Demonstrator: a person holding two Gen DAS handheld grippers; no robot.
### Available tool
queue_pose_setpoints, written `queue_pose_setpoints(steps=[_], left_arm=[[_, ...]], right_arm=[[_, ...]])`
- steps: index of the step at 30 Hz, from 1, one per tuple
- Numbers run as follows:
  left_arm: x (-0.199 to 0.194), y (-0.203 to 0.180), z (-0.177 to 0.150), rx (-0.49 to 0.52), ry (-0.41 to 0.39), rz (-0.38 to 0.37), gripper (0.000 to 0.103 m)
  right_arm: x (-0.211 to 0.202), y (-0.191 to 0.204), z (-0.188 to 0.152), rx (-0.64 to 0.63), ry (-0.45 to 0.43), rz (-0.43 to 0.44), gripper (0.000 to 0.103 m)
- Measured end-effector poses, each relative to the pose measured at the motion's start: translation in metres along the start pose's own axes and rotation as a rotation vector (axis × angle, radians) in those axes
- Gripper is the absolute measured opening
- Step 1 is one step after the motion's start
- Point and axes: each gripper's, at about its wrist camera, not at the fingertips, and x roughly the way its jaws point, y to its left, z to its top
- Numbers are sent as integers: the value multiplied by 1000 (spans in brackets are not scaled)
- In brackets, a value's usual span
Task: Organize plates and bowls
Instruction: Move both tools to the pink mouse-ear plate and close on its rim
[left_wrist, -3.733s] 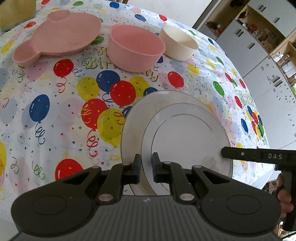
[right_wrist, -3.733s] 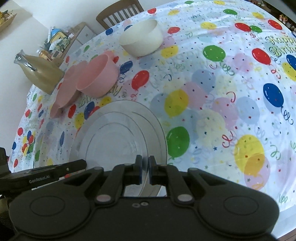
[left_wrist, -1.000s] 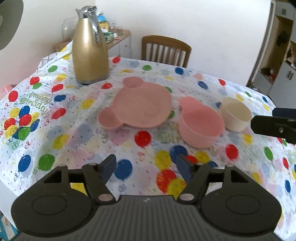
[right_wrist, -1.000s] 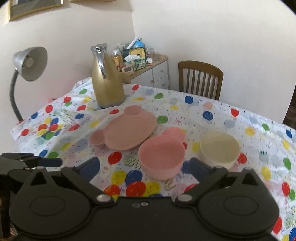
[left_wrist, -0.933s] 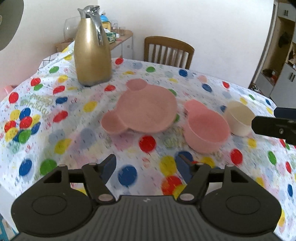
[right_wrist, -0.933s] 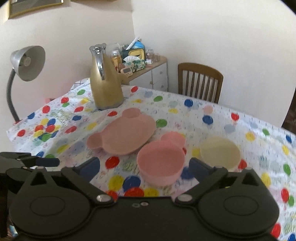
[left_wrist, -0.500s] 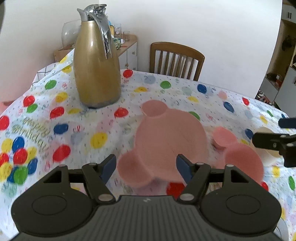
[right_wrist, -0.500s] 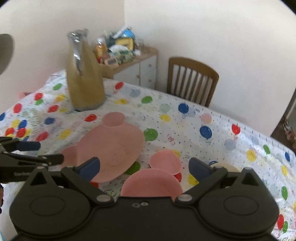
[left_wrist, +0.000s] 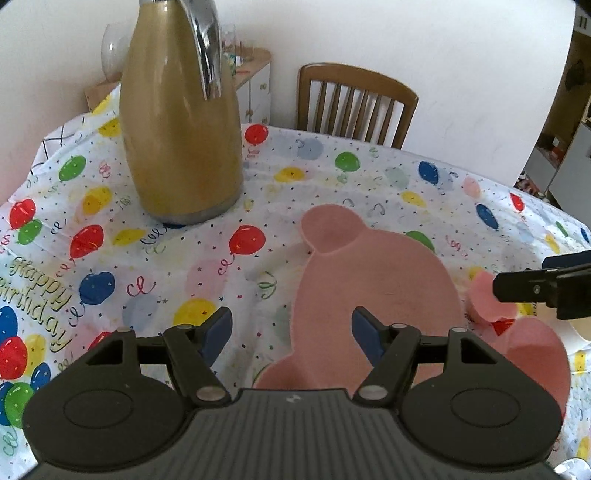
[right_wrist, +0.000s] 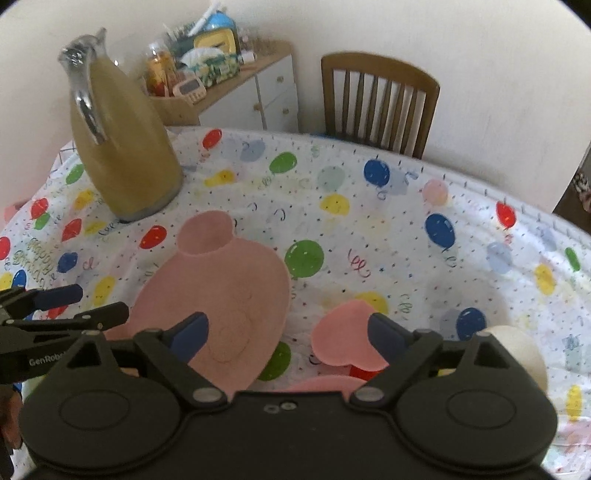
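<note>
A pink mouse-eared plate (left_wrist: 373, 291) lies flat on the balloon tablecloth; it also shows in the right wrist view (right_wrist: 221, 299). My left gripper (left_wrist: 291, 332) is open and empty, just above the plate's near left edge. A pink eared bowl (left_wrist: 532, 350) sits to the plate's right; its ear (right_wrist: 345, 338) shows in the right wrist view. My right gripper (right_wrist: 286, 334) is open and empty, low over the gap between plate and bowl. A cream bowl (right_wrist: 521, 350) stands at the right, partly hidden behind my right finger.
A tall gold thermos jug (left_wrist: 181, 122) stands at the back left, also in the right wrist view (right_wrist: 122, 147). A wooden chair (left_wrist: 354, 107) is behind the table. A sideboard with clutter (right_wrist: 221, 66) is against the wall. The table edge curves off at right.
Both grippers have moved forward and down toward the pink plate and pink bowl, which now fill the lower view. Both have stayed open. The white plates left view earlier.
</note>
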Motion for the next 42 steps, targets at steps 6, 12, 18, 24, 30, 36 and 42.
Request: queue_pose_setpoints(steps=[6, 12, 18, 24, 30, 36, 42], left_arm=[[20, 9, 4, -36, 39, -17, 70], [35, 12, 8, -46, 71, -63, 46], [47, 14, 11, -69, 107, -101, 31], [53, 15, 10, -82, 126, -132, 18], [57, 18, 11, -96, 143, -124, 11], [65, 24, 15, -110, 166, -149, 9], [68, 25, 17, -106, 175, -159, 7]], right_arm=[[26, 5, 8, 3, 51, 12, 93], [44, 1, 12, 49, 105, 31, 74], [59, -5, 11, 97, 157, 40, 44], [63, -5, 9, 103, 165, 50, 23], [63, -7, 6, 117, 156, 30, 13], [68, -10, 1, 144, 199, 29, 10], [67, -8, -2, 145, 190, 36, 6]])
